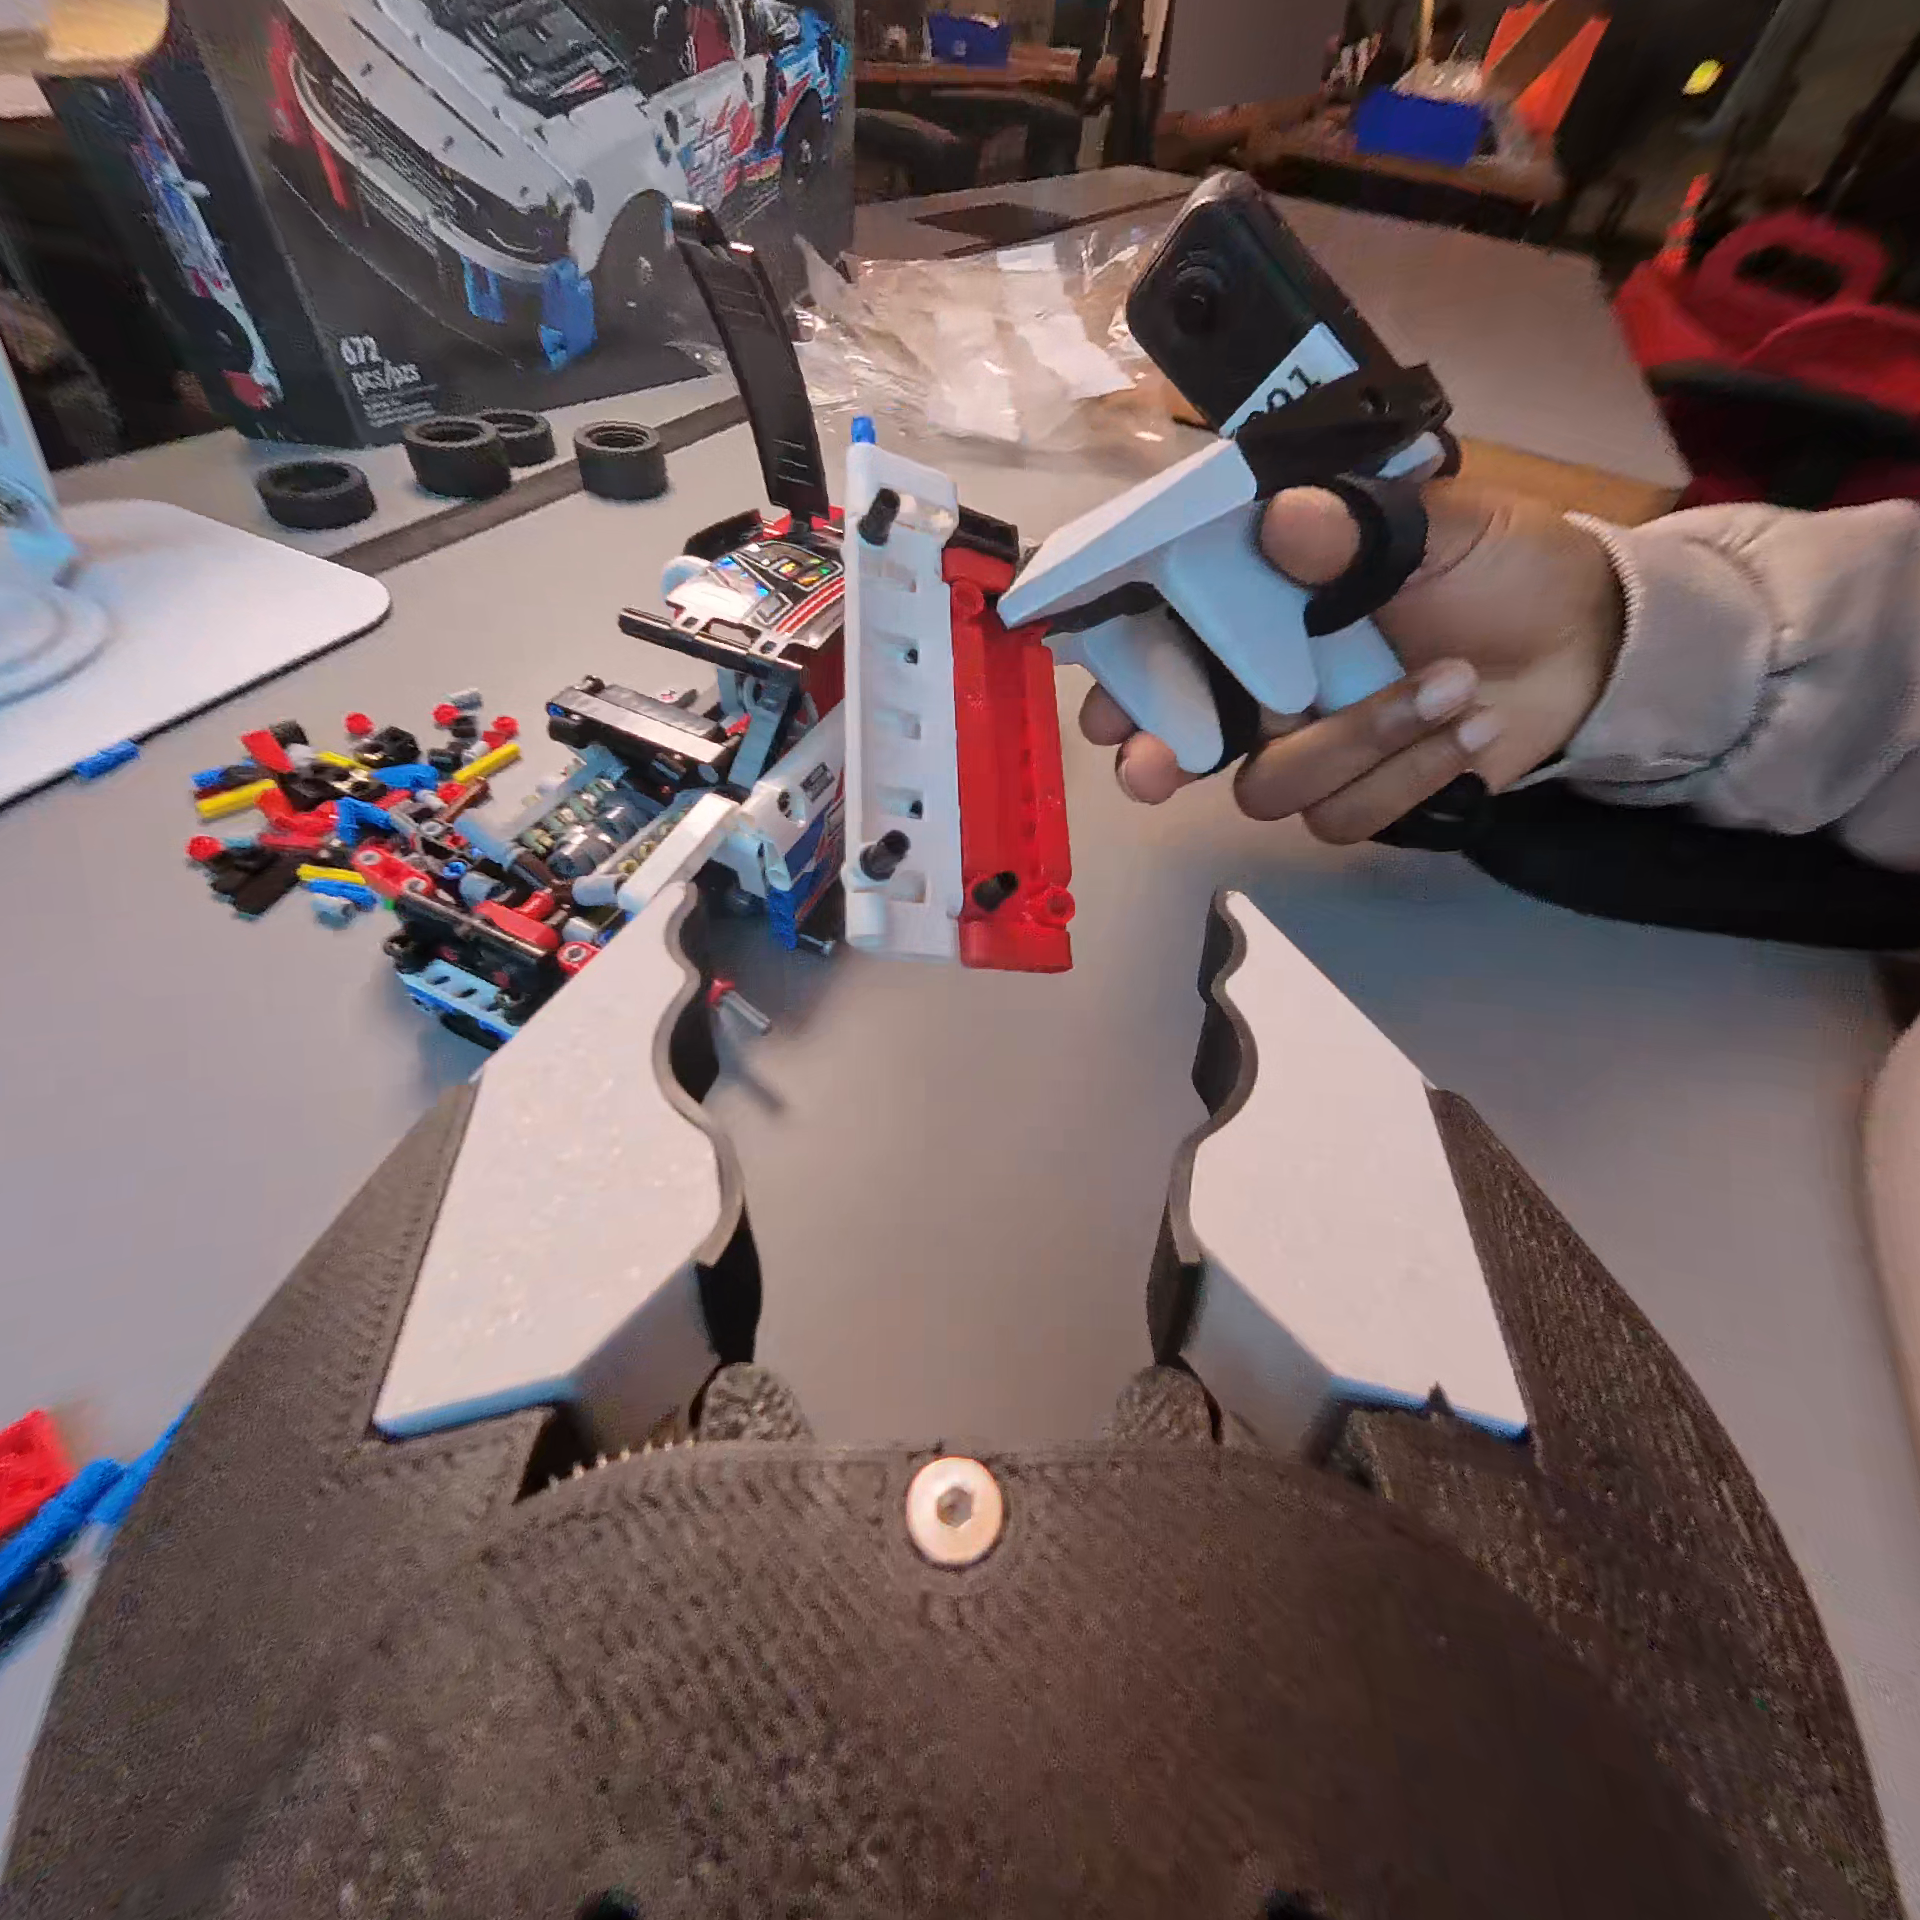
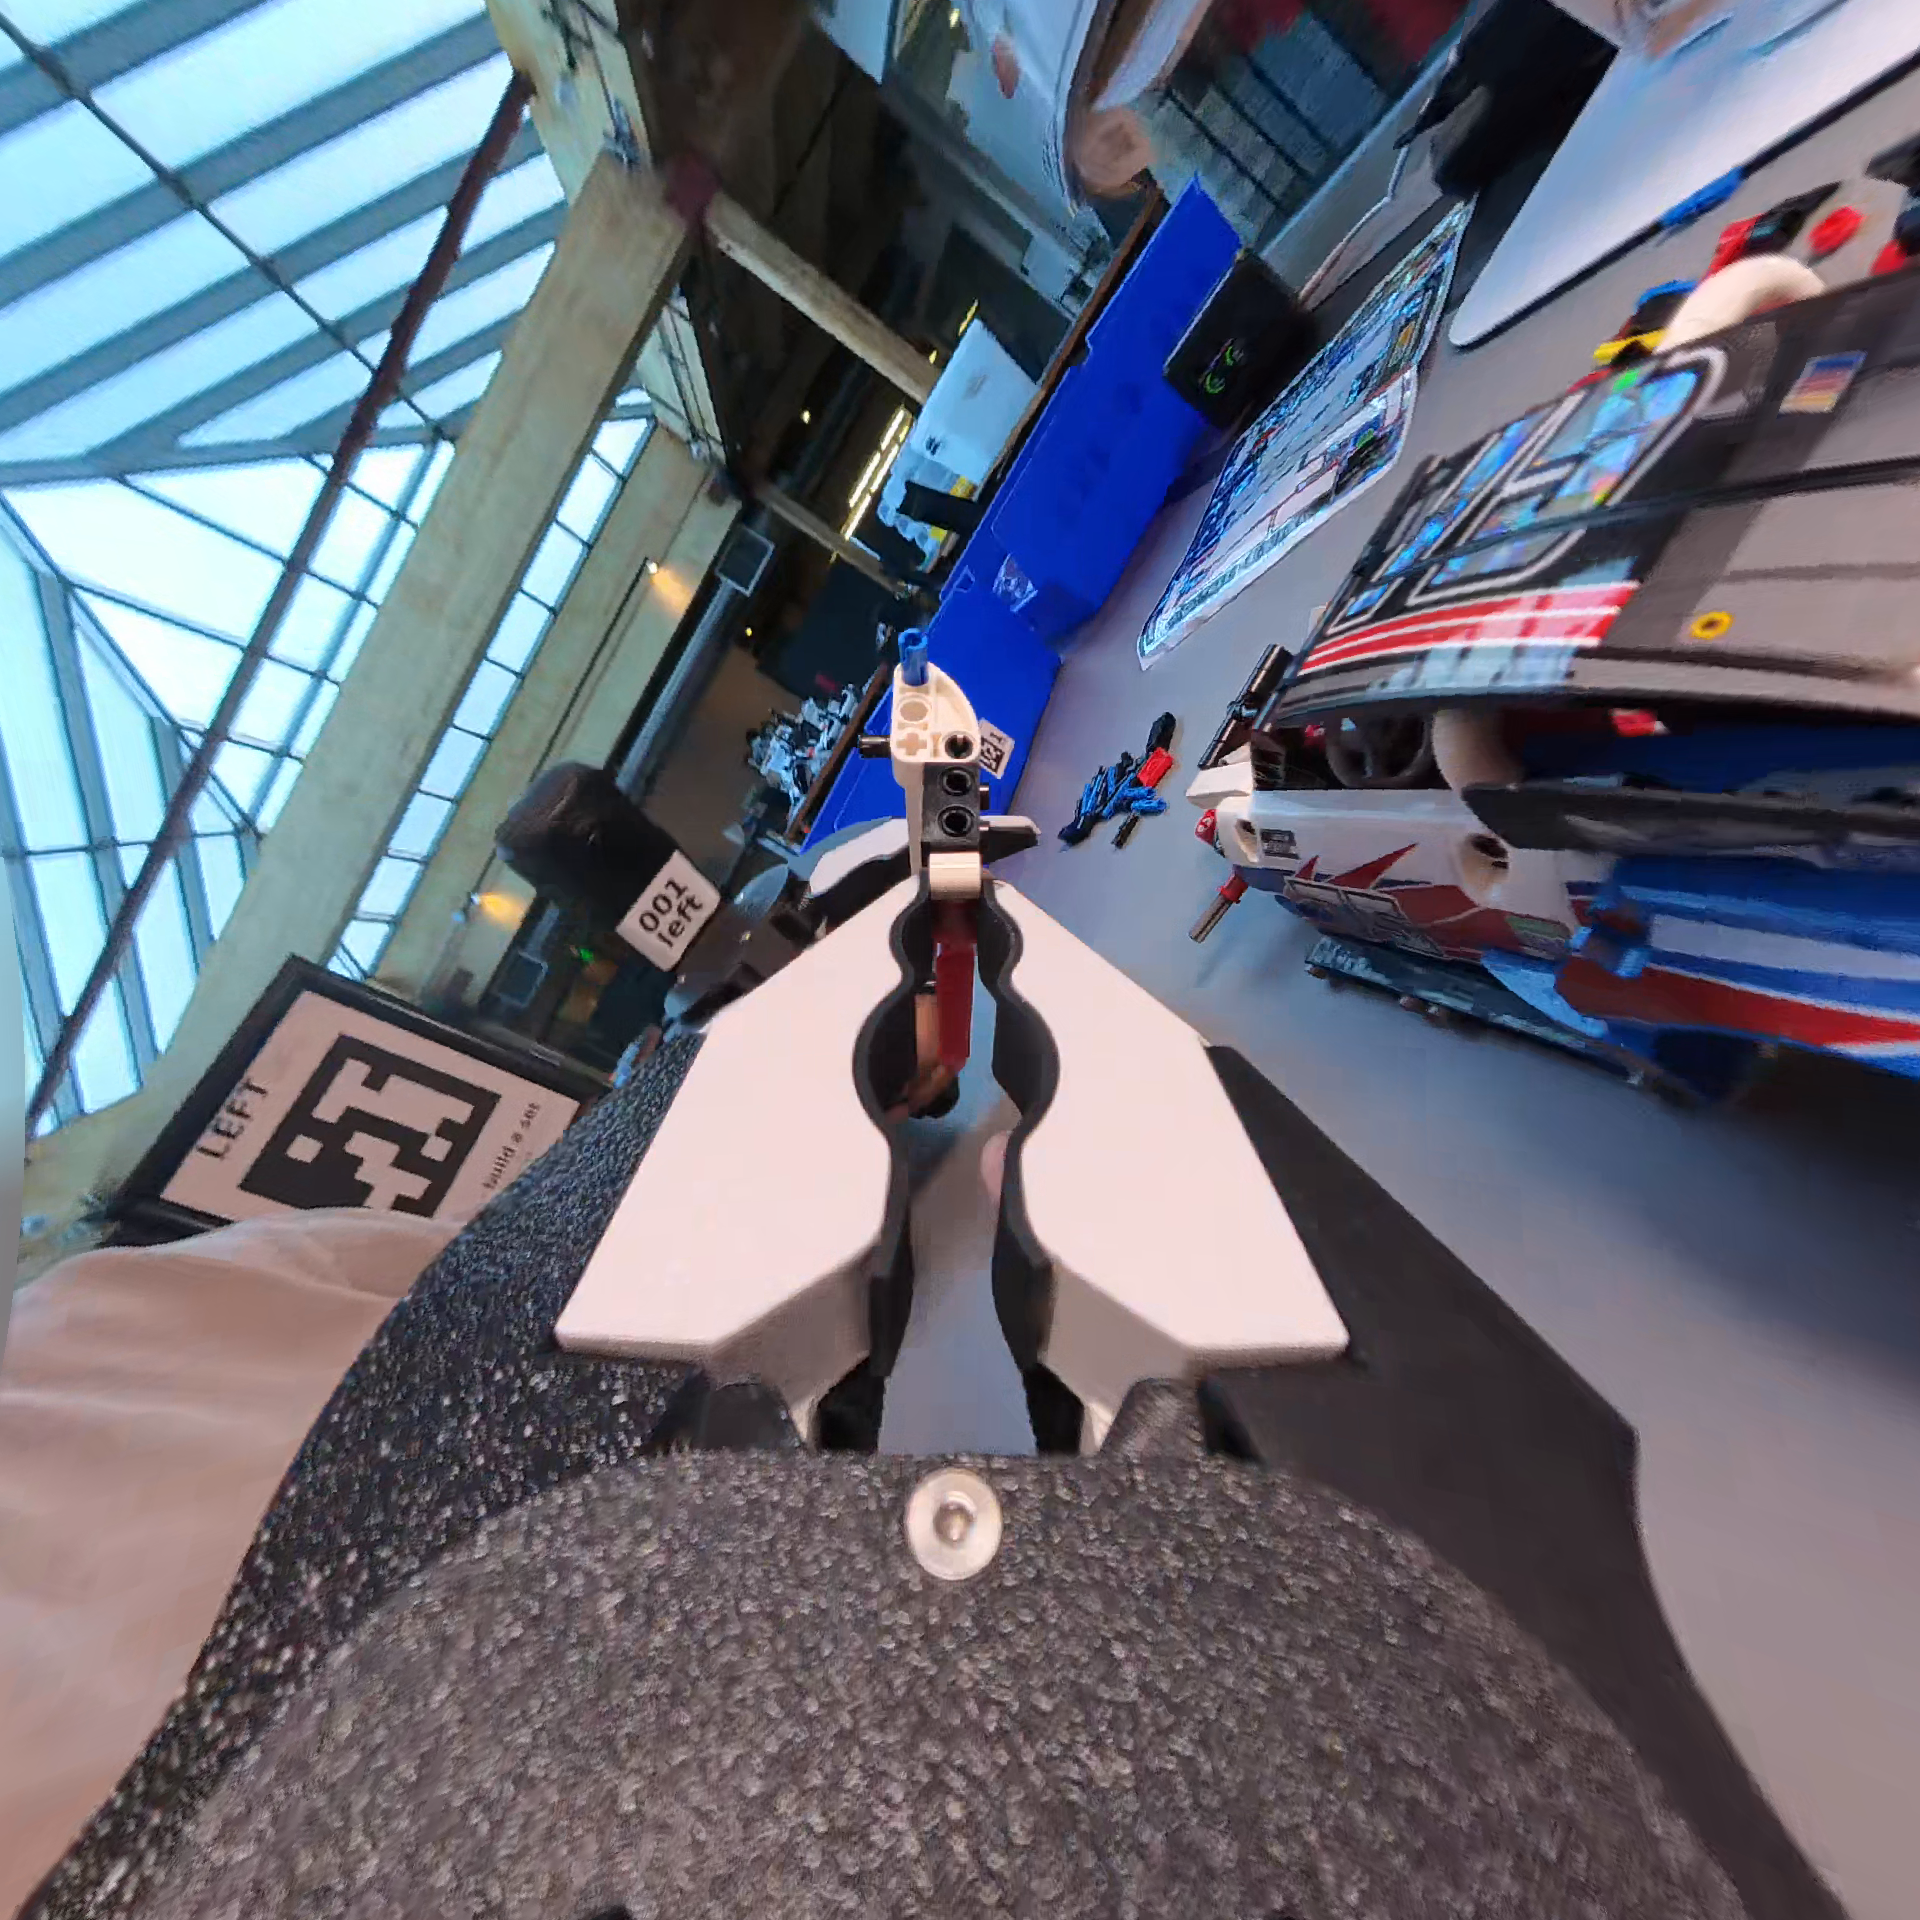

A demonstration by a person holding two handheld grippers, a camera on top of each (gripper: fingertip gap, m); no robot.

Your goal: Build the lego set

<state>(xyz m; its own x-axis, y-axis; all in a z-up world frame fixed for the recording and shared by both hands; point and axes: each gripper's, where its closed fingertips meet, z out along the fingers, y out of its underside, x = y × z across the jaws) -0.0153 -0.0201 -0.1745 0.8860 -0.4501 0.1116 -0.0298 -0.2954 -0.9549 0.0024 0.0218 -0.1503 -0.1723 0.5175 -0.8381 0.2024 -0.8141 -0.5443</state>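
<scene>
- Right hand-held gripper (image 1: pixel 1023 613) is clamped on the red-and-white panel assembly (image 1: pixel 951 717), held upright just beside the partly built lego car (image 1: pixel 717 748).
- Left hand-held gripper (image 1: pixel 951 997) hangs open and empty over the grey surface (image 1: pixel 1351 1039), near the car.
- Loose lego pieces (image 1: pixel 343 810) lie beside the car; four black tyres (image 1: pixel 457 457) sit beyond it.

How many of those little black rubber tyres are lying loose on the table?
4, in a loose row by the set's box: a tyre at the left, one in the middle, one just behind it, one at the right. Others may be hidden.
</scene>
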